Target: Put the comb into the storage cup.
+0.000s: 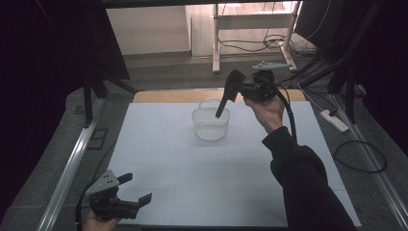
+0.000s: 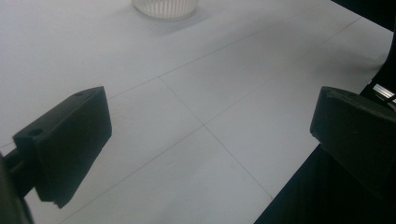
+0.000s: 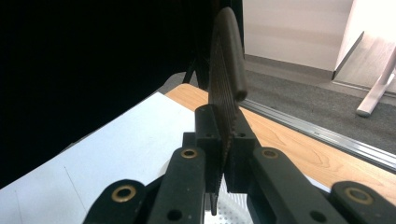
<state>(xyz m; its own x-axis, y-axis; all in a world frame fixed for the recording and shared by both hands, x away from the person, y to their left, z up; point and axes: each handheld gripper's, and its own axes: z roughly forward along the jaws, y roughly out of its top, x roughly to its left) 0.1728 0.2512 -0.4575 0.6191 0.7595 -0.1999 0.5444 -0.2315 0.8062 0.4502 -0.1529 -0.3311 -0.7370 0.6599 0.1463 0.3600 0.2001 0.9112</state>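
Note:
My right gripper [image 1: 244, 89] is shut on a black comb [image 1: 228, 94] and holds it up over the far middle of the table. The comb's narrow end slants down over a white mesh basket [image 1: 210, 126]; whether it touches the basket I cannot tell. In the right gripper view the comb [image 3: 227, 70] stands on edge, pinched between the jaws of the right gripper [image 3: 224, 128], with a bit of the basket [image 3: 232, 208] below. Near the front left corner my left gripper [image 1: 137, 187] is open and holds nothing. The left gripper view has that gripper [image 2: 210, 140] with wide-apart jaws over the sheet, the basket [image 2: 163, 7] far off.
A white sheet [image 1: 192, 178] covers the table, with a wooden strip [image 1: 163, 96] at its far edge. Metal rails [image 1: 67, 168] run along both sides. A power strip [image 1: 334, 120] and cables [image 1: 361, 154] lie on the floor at right. White desk legs [image 1: 216, 43] stand beyond.

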